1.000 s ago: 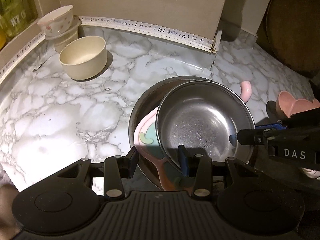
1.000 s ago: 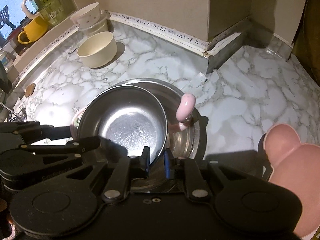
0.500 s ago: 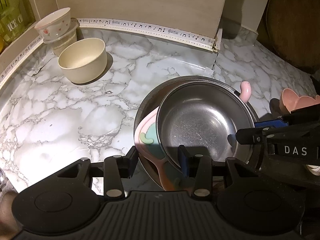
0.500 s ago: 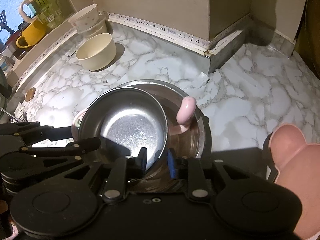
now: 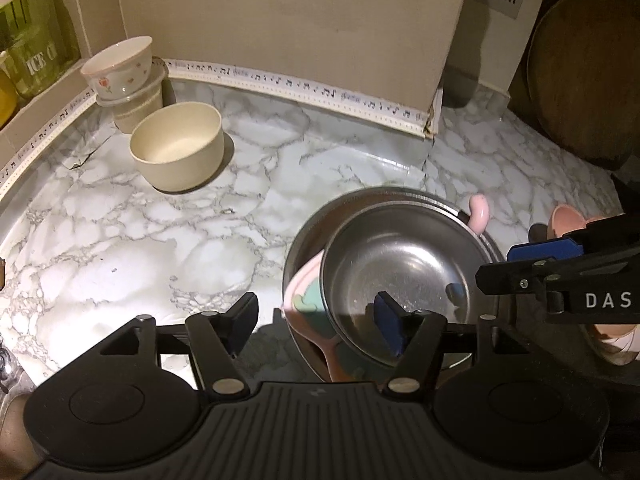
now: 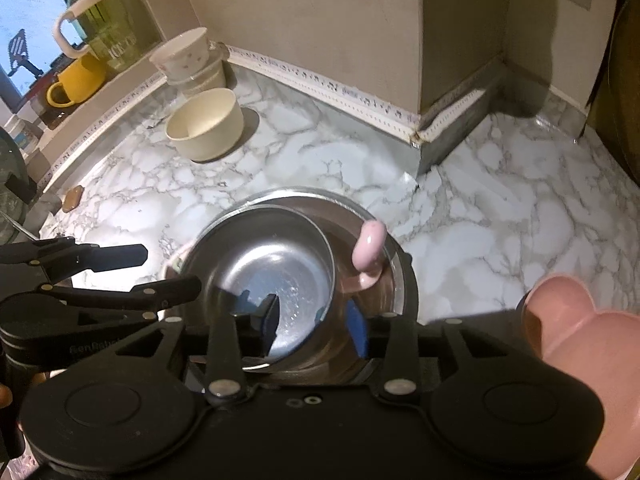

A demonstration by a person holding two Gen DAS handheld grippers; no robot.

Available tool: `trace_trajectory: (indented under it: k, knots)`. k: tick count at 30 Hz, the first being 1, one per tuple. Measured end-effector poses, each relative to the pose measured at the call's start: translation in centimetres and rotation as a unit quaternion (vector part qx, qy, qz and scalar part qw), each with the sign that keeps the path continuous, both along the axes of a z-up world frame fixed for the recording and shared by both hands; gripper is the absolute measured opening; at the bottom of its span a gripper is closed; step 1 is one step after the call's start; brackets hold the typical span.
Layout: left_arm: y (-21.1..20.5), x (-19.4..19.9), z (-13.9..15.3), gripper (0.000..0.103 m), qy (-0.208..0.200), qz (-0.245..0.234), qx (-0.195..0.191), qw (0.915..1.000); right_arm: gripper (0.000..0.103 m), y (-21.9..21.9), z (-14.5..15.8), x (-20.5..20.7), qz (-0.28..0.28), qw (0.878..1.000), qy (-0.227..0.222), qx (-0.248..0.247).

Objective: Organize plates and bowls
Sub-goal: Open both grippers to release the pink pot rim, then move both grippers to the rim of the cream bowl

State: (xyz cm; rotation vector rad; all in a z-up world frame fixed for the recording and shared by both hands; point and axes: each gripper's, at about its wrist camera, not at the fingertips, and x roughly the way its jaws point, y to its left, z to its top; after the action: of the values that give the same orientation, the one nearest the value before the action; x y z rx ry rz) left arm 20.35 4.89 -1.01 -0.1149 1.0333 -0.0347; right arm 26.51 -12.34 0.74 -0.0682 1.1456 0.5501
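Left wrist view, going L to R: floral bowl [image 5: 120, 66] sits stacked on a beige cup [image 5: 138, 106] far ahead-left, against the wall trim. Just in front of them, a cream bowl [image 5: 178, 146] stands upright on the marble counter [image 5: 120, 248], well apart from the left gripper [image 5: 316, 320]. Left gripper fingers are spread wide: L finger [image 5: 242, 320] is over bare counter, R finger [image 5: 388, 326] reaches inside the small steel bowl [image 5: 404, 276], w/ its near-left rim and the pink plate between the two fingers. Can't tell if either pad touches the metal. Small steel bowl rests tilted in the large steel bowl [image 5: 316, 224], on top of a pink plate [image 5: 304, 300] w/ coloured sections; pink handle [image 5: 478, 212] pokes up past the far rim. Right gripper [image 5: 532, 266] comes in from the R side at the bowl's edge. Pink heart-shaped dish [image 5: 568, 218] lies beyond it.

Right wrist view, L to R: yellow mug [image 6: 74, 84] and green pitcher [image 6: 108, 20] on the ledge far ahead-left. Left gripper [image 6: 168, 268] enters from the L. Right gripper [image 6: 314, 324] is parted too, L finger [image 6: 270, 318] inside the small steel bowl [image 6: 264, 264], R finger [image 6: 358, 332] outside it, straddling the near-right rim w/out clamping. Pink dish [image 6: 580, 332] is close on the R.
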Motion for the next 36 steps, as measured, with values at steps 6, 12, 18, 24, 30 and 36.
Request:
trace_trajectory:
  k: [6, 12, 18, 24, 30, 36]
  knots:
    - [1.6, 0.4, 1.5, 0.070, -0.016, 0.014, 0.001, 0.9998, 0.055, 1.2, 2.1, 1.2, 0.013, 1.000, -0.025, 0.006]
    - [4.0, 1.1, 2.8, 0.073, -0.034, 0.045, 0.007, 0.9984, 0.062, 3.3, 3.4, 2.8, 0.028, 0.999, -0.044, 0.014]
    - [6.0, 2.1, 3.9, 0.078, -0.053, 0.065, 0.020, 0.9963, 0.065, 6.0, 3.8, 4.3, 0.043, 0.998, -0.050, 0.023]
    - [8.1, 3.5, 4.0, 0.078, -0.054, 0.089, 0.012, 0.9945, 0.077, 8.5, 3.5, 6.1, 0.051, 0.997, -0.057, 0.027]
    - [10.4, 5.5, 2.7, 0.079, -0.042, 0.115, 0.014, 0.9924, 0.084, 11.2, 2.4, 8.6, 0.056, 0.997, -0.048, 0.024]
    - [12.8, 8.1, 0.9, 0.079, -0.040, 0.138, 0.026, 0.9893, 0.084, 14.1, 0.8, 11.4, 0.046, 0.998, -0.043, 0.015]
